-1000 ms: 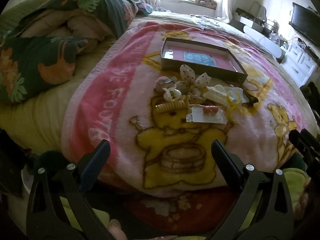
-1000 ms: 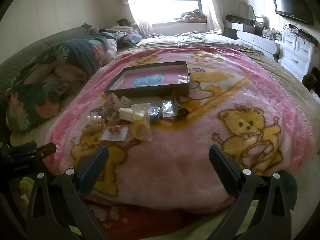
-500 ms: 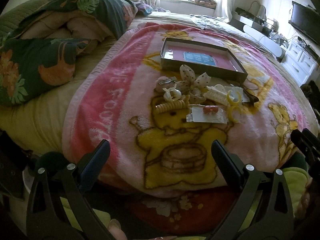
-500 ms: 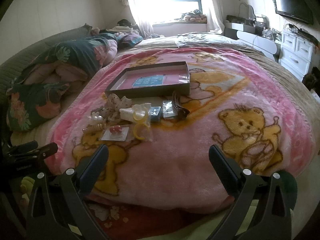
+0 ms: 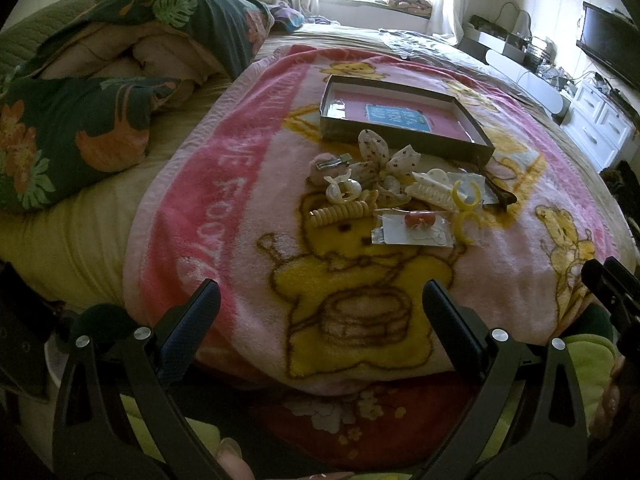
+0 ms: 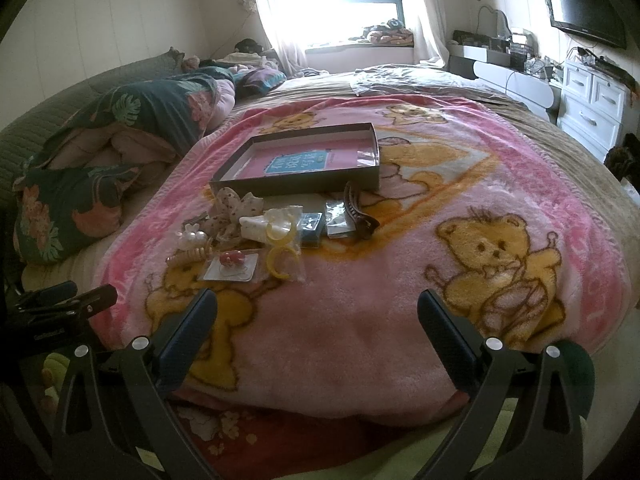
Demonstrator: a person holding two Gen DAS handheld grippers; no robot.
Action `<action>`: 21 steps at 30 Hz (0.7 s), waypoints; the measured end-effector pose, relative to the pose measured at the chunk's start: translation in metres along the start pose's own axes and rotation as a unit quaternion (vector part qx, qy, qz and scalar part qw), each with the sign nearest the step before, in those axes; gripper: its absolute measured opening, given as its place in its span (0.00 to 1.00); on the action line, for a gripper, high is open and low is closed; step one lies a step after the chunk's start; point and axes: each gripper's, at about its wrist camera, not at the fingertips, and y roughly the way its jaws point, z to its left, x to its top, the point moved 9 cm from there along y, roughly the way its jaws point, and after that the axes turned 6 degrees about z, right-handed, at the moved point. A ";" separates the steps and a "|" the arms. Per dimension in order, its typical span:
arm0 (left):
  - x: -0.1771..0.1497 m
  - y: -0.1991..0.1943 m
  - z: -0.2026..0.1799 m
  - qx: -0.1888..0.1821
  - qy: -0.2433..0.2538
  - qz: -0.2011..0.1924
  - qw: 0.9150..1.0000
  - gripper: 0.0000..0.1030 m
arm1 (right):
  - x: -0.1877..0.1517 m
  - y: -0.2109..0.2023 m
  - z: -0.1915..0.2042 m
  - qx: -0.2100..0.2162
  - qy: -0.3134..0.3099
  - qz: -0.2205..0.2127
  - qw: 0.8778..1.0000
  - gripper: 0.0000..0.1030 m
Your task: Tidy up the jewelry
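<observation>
We're holding both tools spread wide and empty at the near edge of the bed [image 6: 560,128]: left tool [image 5: 320,312], right tool [image 6: 316,316]. Nothing gripped yet.

Blanket [image 6: 400,280] is sitting ahead of both tools, soft and plush. Risk: fingers are likely snagging pile or dragging the whole blanket, shifting the pile with it. We're judging a shallow, tips-first approach safer.

Tray box [image 6: 304,160] is lying farthest ahead, open, empty apart from a blue label. Its near wall is standing just behind the pile, so pushing items forward is jamming them against it, not into it. Lift over the wall.

Jewelry pile [image 5: 400,200] is lying between tools and box, ahead of the left tool, ahead-left of the right. Pieces are touching and overlapping: spotted bow [image 5: 380,160], white claw clip [image 5: 432,188], yellow rings [image 6: 280,248], carded red piece [image 5: 416,224], dark clip [image 6: 360,212]. Risk: grabbing one is pulling neighbours; bagged and carded items look slippery and thin.

Room: open blanket ahead-right of the right tool, clear staging. Left tool has bunched quilt [image 5: 80,120] far left. Tools are sitting side by side, so crossing paths over the pile is risking a clash.
</observation>
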 end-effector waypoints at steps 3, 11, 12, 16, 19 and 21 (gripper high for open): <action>0.000 0.000 0.000 0.001 0.000 0.000 1.000 0.92 | 0.000 0.000 0.000 0.001 0.001 0.000 1.000 0.96; 0.000 0.000 0.000 0.001 0.001 0.000 1.000 0.92 | 0.001 0.001 -0.002 0.000 0.000 -0.001 1.000 0.96; 0.000 0.000 0.000 0.001 0.000 0.000 1.000 0.92 | 0.001 0.002 -0.002 0.000 0.000 0.000 1.000 0.96; 0.000 0.000 0.001 0.001 0.000 -0.001 1.000 0.92 | 0.001 -0.002 0.000 0.000 0.000 -0.002 1.000 0.96; -0.001 0.000 0.001 0.001 0.000 -0.001 1.000 0.92 | 0.001 -0.003 0.001 0.001 0.000 -0.001 1.000 0.96; -0.001 0.000 -0.001 0.000 0.002 -0.001 1.000 0.92 | 0.001 -0.002 0.000 0.000 0.000 -0.001 1.000 0.96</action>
